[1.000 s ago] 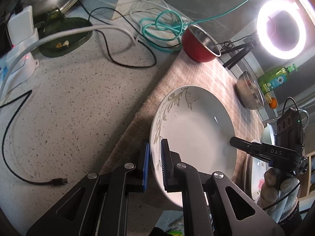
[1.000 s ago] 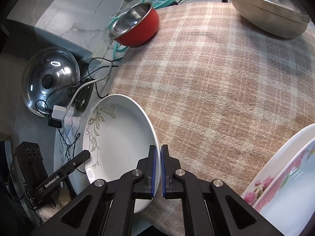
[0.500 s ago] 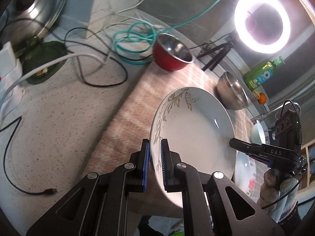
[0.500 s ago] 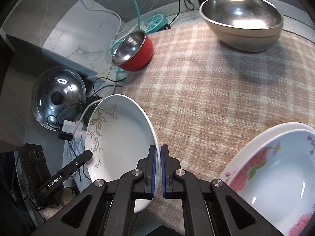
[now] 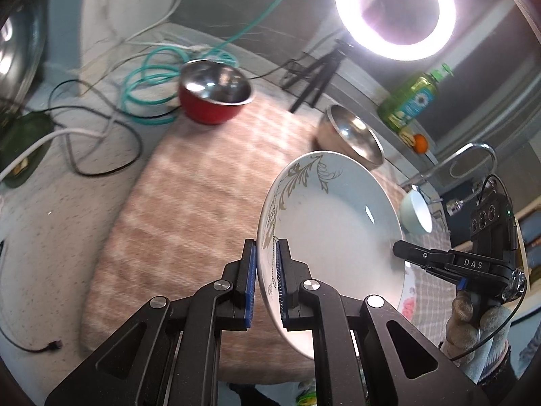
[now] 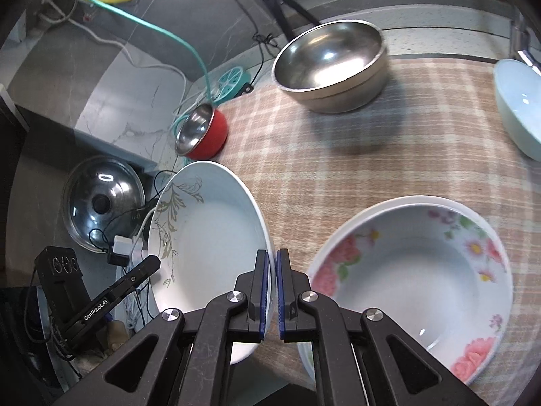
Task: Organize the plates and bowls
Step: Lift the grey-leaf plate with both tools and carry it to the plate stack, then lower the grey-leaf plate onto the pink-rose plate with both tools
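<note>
White plate with leaf motif (image 5: 324, 233) held clear of the plaid cloth (image 5: 189, 203), tilted, gripped at opposite edges. Left hand-held gripper (image 5: 264, 284) closed on the near-left rim, blue pads on either face of it. Right hand-held gripper (image 6: 273, 291) likewise clamped on the plate's right rim (image 6: 216, 237), jaws nearly together around the thin edge. Just right of the held plate, on the cloth, a floral bowl (image 6: 416, 280) nested in a white dish. Farther back on the cloth: large steel bowl (image 6: 329, 64); red bowl with steel interior (image 6: 201, 132) at the cloth's left edge; pale bowl (image 6: 519, 101) at far right. Off the cloth, on the speckled counter (image 5: 44, 209): teal hose (image 5: 148, 84), cables, glass pot lid (image 6: 101, 203). Ring light (image 5: 394, 6) behind, lit.
</note>
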Motion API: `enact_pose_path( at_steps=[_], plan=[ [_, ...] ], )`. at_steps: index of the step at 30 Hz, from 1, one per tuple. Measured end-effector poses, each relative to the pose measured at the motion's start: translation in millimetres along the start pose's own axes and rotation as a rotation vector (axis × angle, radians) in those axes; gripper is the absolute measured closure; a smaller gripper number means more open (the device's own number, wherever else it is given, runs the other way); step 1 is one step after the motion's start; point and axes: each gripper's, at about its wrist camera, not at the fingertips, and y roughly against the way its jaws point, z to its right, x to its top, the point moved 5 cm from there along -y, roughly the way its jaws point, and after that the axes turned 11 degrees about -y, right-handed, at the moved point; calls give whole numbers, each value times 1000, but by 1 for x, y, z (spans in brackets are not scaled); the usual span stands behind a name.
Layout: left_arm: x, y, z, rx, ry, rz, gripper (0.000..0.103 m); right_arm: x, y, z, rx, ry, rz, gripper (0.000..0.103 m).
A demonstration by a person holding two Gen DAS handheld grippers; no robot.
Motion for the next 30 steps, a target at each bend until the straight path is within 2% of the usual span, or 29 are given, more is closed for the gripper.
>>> enact_pose_path(
  at_steps=[15,30],
  plan=[
    [6,-38,73,-90,-120,-57,94,-2,61,69,-21,-122,88,98],
    [-12,-68,119,-140,-183,-130,94,-18,88,127,-49,-225,127,98]
  ],
)
